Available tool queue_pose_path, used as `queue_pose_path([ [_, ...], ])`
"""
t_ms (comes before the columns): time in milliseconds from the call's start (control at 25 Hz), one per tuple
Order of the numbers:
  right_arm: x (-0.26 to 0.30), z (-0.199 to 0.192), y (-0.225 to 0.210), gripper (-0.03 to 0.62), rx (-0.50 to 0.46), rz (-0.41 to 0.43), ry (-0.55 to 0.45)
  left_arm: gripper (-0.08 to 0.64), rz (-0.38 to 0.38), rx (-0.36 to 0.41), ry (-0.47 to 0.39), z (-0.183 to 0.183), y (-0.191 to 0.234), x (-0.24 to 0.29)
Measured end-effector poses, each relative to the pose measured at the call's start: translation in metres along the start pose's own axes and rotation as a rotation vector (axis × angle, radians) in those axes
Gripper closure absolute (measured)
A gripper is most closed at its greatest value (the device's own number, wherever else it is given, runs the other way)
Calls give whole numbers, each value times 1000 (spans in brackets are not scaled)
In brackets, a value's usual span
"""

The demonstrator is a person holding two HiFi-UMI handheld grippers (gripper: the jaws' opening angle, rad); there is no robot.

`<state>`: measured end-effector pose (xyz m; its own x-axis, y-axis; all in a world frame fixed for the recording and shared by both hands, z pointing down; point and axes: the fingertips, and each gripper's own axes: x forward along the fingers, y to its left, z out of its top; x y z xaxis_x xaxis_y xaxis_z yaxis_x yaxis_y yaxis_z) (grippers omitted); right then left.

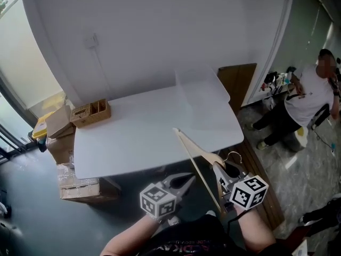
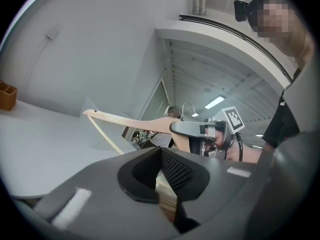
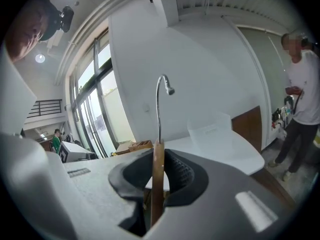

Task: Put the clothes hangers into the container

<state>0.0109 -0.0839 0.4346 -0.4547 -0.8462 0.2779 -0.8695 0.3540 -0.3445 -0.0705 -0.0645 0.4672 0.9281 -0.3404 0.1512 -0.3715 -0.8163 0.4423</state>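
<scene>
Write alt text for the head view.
The right gripper holds a wooden hanger by its neck at the near edge of a white table, the left gripper beside it. At its far side stand a clear container, right, and a small wooden box, left.

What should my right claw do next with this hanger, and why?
Probably carry it forward and a little to the right, toward the clear container. The right claw is shut on the wooden hanger just below its metal hook. The hanger hangs over the near edge of the white table, well short of the container at the far right.
</scene>
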Motion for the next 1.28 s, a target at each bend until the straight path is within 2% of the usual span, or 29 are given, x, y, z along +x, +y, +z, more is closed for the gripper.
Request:
queue_pose_path([
  [360, 33, 53, -12, 534, -44, -7, -57, 555, 54, -1, -30, 15, 32, -20],
  [600, 63, 93, -35, 534, -97, -6, -67, 555, 87, 22, -46, 40, 56, -6],
  [1040, 129, 185, -131, 534, -229, -35, -19, 555, 99, 98, -64, 112, 104, 87],
  [1280, 189, 233, -196, 534, -281, -32, 94, 555, 123, 134, -65, 146, 134, 144],
])
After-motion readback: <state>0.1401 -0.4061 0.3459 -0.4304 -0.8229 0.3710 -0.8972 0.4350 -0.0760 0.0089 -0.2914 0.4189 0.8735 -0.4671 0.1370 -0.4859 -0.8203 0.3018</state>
